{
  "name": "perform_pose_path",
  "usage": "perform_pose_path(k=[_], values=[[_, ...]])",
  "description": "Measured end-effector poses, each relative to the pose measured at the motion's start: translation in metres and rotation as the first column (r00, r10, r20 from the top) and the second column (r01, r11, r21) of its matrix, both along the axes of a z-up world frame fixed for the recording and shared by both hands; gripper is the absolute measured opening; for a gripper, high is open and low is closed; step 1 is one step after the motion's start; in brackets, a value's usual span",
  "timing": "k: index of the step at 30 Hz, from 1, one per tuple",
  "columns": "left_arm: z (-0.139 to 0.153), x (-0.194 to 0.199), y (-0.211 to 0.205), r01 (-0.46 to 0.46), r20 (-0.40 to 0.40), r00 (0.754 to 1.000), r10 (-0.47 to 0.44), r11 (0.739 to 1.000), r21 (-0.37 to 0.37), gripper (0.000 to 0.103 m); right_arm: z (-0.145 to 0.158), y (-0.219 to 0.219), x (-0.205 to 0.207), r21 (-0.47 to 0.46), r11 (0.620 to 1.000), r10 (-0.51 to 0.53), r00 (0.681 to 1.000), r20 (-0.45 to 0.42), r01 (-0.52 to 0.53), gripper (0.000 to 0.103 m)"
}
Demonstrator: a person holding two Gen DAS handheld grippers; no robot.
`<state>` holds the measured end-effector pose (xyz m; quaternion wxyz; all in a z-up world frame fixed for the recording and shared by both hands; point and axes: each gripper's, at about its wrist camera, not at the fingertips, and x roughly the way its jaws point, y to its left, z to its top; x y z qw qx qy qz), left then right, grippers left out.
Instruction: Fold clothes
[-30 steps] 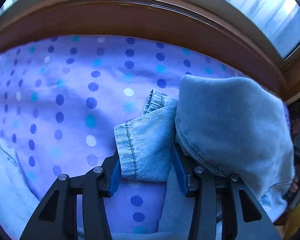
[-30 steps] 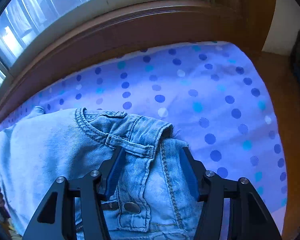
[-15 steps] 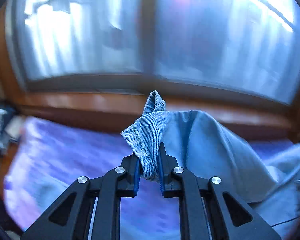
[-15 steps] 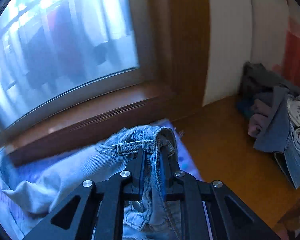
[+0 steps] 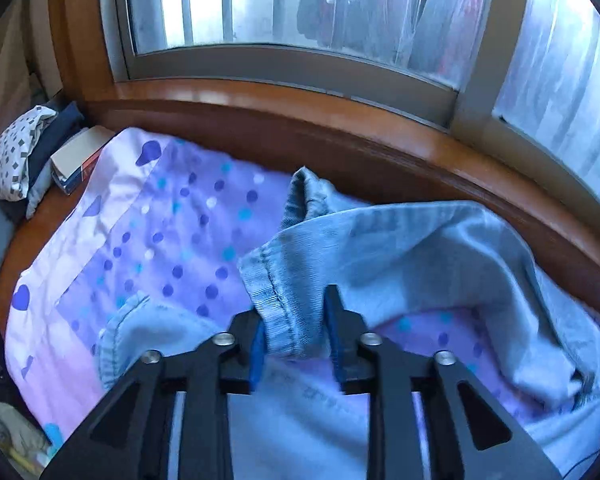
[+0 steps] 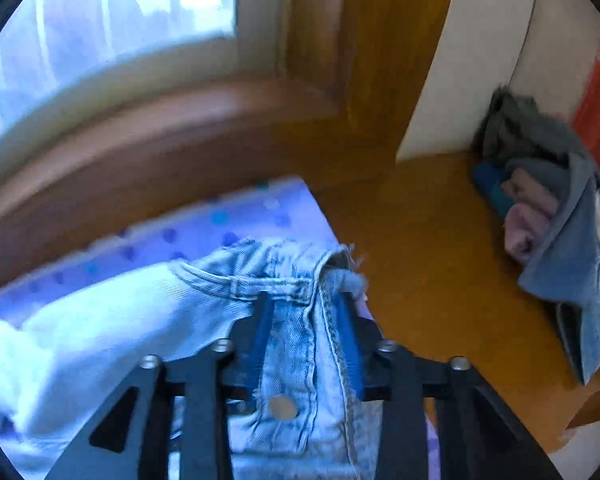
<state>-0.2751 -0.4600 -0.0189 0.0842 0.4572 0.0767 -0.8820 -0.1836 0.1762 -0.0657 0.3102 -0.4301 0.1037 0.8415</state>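
left gripper (image 5: 296, 334): fingers opening, jeans (image 5: 400, 256) hem between (loose)
right gripper (image 6: 306, 340): fingers opening around waistband

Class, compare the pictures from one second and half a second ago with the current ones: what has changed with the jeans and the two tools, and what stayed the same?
Both tools closed on the jeans, lifted and carried them. Now the left tool is opening around the leg hem, and the right tool is opening around the waistband; denim sits between each pair of jaws. The dotted sheet stays spread below the window.
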Motion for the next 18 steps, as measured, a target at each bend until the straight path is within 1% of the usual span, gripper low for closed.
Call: perform_pose_path(k=[1, 3, 5, 6, 8, 10, 12, 14, 16, 17, 18], values=[[-0.002, 0.002, -0.005, 0.003, 0.017, 1.0, -0.003, 1.0, 0.004, 0.032, 0.012, -0.011, 0.007, 0.017, 1.0, 0.02, 1.0, -0.024, -0.019, 0.044], [0.001, 0.011, -0.009, 0.019, 0.026, 0.999, -0.02, 1.0, 0.018, 0.032, 0.032, -0.036, 0.019, 0.046, 0.996, 0.073, 0.996, -0.059, -0.071, 0.053], [0.006, 0.019, -0.012, 0.037, 0.025, 0.999, -0.038, 0.999, 0.023, 0.032, 0.041, -0.067, 0.027, 0.054, 0.987, 0.154, 0.985, -0.072, -0.151, 0.057], [0.01, 0.022, -0.016, 0.043, 0.023, 0.999, -0.043, 0.999, 0.018, 0.033, 0.044, -0.087, 0.03, 0.053, 0.979, 0.202, 0.977, -0.073, -0.198, 0.058], [0.019, 0.024, -0.026, 0.047, 0.024, 0.999, -0.047, 0.999, 0.01, 0.033, 0.045, -0.133, 0.037, 0.035, 0.952, 0.305, 0.95, -0.067, -0.303, 0.058], [0.024, 0.022, -0.043, 0.041, 0.019, 0.999, -0.041, 0.999, 0.0, 0.033, 0.038, -0.186, 0.044, -0.012, 0.913, 0.406, 0.911, -0.068, -0.408, 0.058], [0.025, 0.024, -0.058, 0.045, 0.01, 0.999, -0.045, 0.999, -0.003, 0.033, 0.026, -0.238, 0.046, -0.089, 0.864, 0.489, 0.868, -0.08, -0.495, 0.058], [0.023, 0.029, -0.076, 0.065, 0.011, 0.998, -0.065, 0.998, 0.015, 0.033, 0.016, -0.29, 0.047, -0.173, 0.813, 0.547, 0.831, -0.096, -0.556, 0.058], [0.015, 0.037, -0.093, 0.084, 0.03, 0.996, -0.085, 0.996, 0.035, 0.033, 0.005, -0.341, 0.049, -0.252, 0.755, 0.598, 0.793, -0.116, -0.605, 0.058], [0.01, 0.043, -0.102, 0.087, 0.041, 0.995, -0.089, 0.995, 0.04, 0.033, 0.0, -0.367, 0.05, -0.28, 0.722, 0.626, 0.77, -0.124, -0.633, 0.058], [0.005, 0.048, -0.112, 0.085, 0.051, 0.995, -0.088, 0.995, 0.05, 0.033, -0.004, -0.392, 0.054, -0.288, 0.689, 0.662, 0.739, -0.123, -0.665, 0.058]])
